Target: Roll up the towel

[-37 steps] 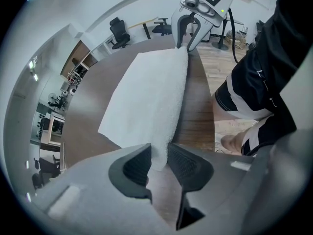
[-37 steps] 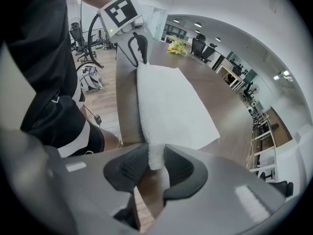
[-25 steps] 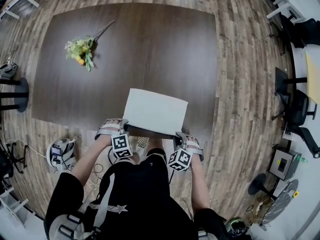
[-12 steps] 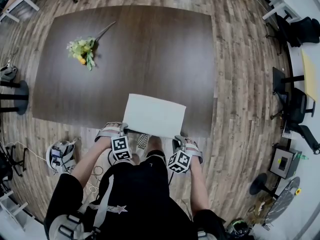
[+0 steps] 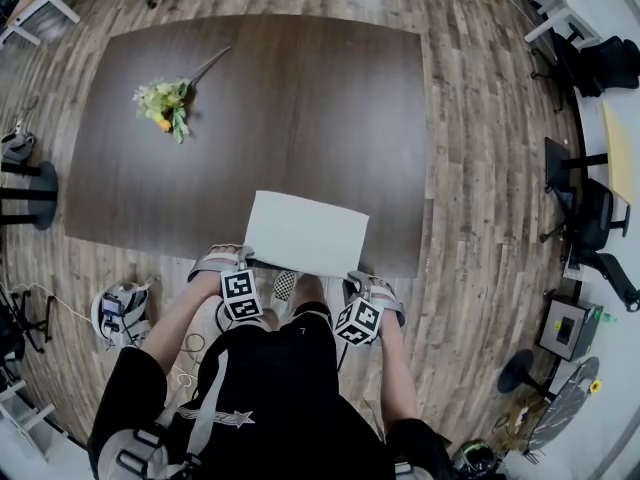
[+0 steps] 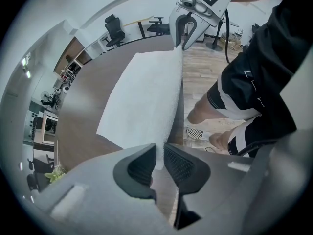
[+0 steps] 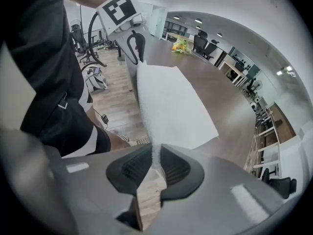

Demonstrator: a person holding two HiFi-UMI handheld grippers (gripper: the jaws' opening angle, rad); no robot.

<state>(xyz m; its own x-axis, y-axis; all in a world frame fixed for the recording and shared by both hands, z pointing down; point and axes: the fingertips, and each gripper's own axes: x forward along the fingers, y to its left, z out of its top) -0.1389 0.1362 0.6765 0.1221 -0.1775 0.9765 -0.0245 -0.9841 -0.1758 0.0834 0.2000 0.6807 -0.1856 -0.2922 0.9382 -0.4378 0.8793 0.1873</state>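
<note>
White towel [image 5: 305,233]: spread at the counter's [image 5: 300,108] near edge. Left gripper [image 6: 159,161] and right gripper [image 7: 155,166]: each clamped on a near towel corner. Flower sprig [image 5: 162,101]: far left, well apart.

The towel [image 5: 306,233] is white, fuzzy cloth. The table [image 5: 300,98] under it looks like dark, matt wood, smooth-faced.

White towel [image 5: 307,233], flat, near table edge
</note>
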